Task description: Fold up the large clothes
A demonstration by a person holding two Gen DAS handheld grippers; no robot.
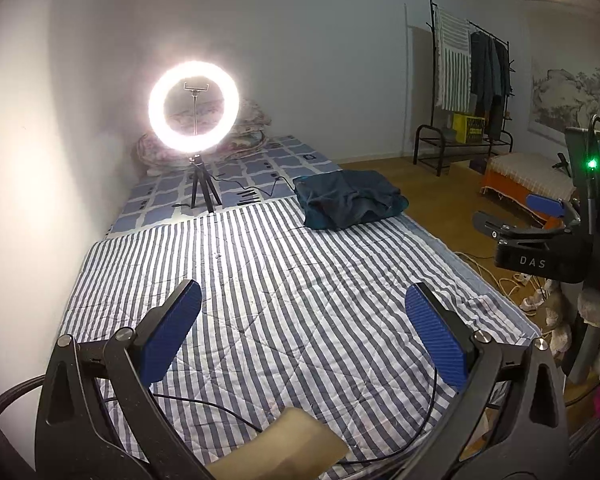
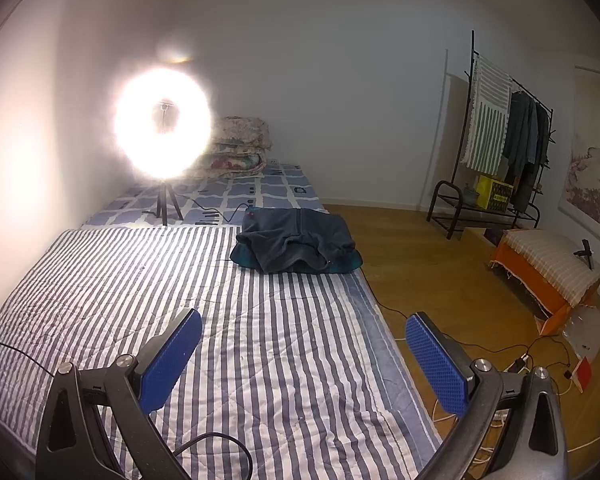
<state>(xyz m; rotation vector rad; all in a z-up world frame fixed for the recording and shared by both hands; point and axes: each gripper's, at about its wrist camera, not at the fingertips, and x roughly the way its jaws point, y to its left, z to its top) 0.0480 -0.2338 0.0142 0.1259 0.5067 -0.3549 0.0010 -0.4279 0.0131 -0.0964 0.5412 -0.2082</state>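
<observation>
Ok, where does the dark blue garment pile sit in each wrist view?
Left wrist: dark blue garment pile lies right of centre, upper middle, at the striped quilt's far right edge.
Right wrist: pile sits near centre, same quilt edge.
Shared landmark: the ring light, left of and beyond the pile.

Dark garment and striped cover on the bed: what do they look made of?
Garment: soft, matte knit or fleece by the look; it slumps in thick rounded folds with no sheen. Exact fibre can't be told.
Cover: thin quilted woven cloth, probably cotton; the stitch lines cross the stripes and the surface puckers lightly.
</observation>
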